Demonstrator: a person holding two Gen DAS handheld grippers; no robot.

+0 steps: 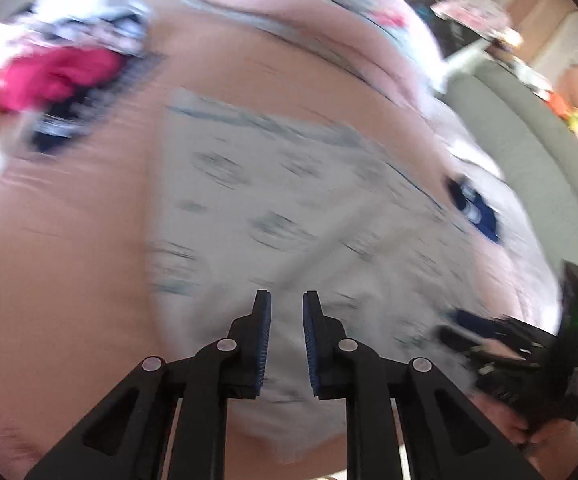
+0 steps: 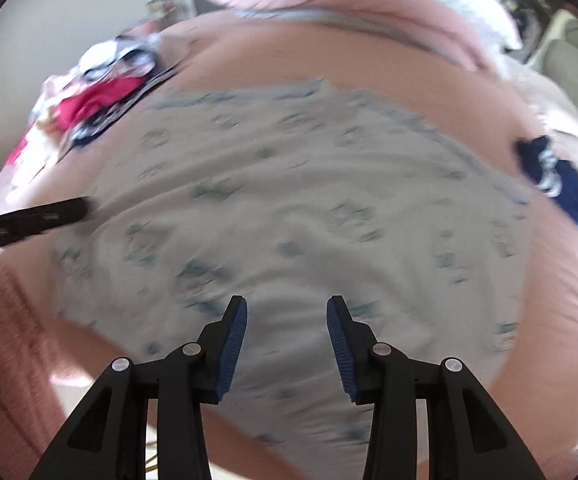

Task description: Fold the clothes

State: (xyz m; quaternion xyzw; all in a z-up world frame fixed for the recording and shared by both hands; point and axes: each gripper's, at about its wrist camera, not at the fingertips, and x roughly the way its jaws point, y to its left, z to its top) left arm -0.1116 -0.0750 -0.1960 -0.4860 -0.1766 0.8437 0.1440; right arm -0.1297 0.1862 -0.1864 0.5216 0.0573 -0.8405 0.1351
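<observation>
A pale grey garment with a small blue-green print [image 1: 289, 216] lies spread flat on a pink bed sheet [image 1: 69, 240]; it also fills the right wrist view [image 2: 289, 208]. My left gripper [image 1: 287, 300] is open and empty, hovering over the garment's near part. My right gripper [image 2: 287, 306] is open and empty above the garment's near edge. The right gripper shows at the right of the left wrist view [image 1: 469, 320]; the left gripper's finger shows at the left of the right wrist view [image 2: 49, 212]. Both views are motion-blurred.
A pile of mixed clothes with a red item [image 1: 57, 72] sits at the far left of the bed [image 2: 101, 96]. A dark blue folded item [image 1: 473, 208] lies at the right [image 2: 561, 184]. A pink patterned pillow [image 1: 309, 8] lies at the back.
</observation>
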